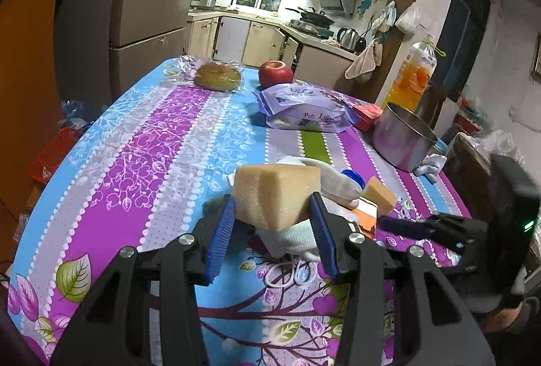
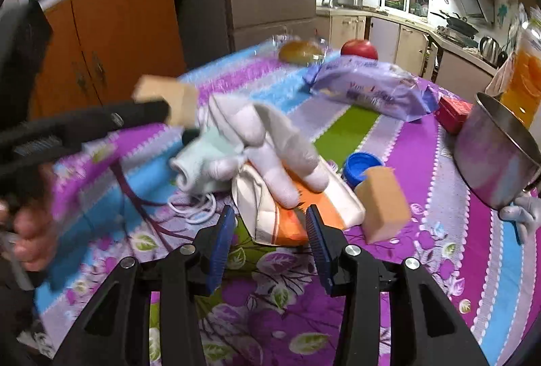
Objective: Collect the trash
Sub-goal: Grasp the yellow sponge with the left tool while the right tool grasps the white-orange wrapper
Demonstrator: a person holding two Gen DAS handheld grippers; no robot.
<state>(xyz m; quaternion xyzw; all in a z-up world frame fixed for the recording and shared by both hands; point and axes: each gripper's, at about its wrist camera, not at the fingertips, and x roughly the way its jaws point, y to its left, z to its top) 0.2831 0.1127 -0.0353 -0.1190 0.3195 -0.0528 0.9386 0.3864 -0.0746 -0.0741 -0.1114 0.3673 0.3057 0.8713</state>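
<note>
My left gripper (image 1: pixel 273 209) is shut on a tan sponge block (image 1: pixel 275 195) and holds it above the flowered tablecloth (image 1: pixel 152 163); the right wrist view shows it blurred (image 2: pixel 169 100) at upper left. My right gripper (image 2: pixel 268 219) is open and empty, just short of a white and orange cloth bag (image 2: pixel 294 224). White gloves (image 2: pixel 257 136) lie on the bag. A second tan sponge (image 2: pixel 383 209) and a blue bottle cap (image 2: pixel 360 163) lie to the right. A purple snack wrapper (image 2: pixel 368 89) lies further back.
A steel pot (image 2: pixel 497 156) stands at the right edge, with a red box (image 2: pixel 454 114) and an orange juice bottle (image 1: pixel 414 75) near it. A wrapped bun (image 1: pixel 218 75) and a red apple (image 1: pixel 275 72) sit at the far end. White cord (image 2: pixel 196 207) lies by the gloves.
</note>
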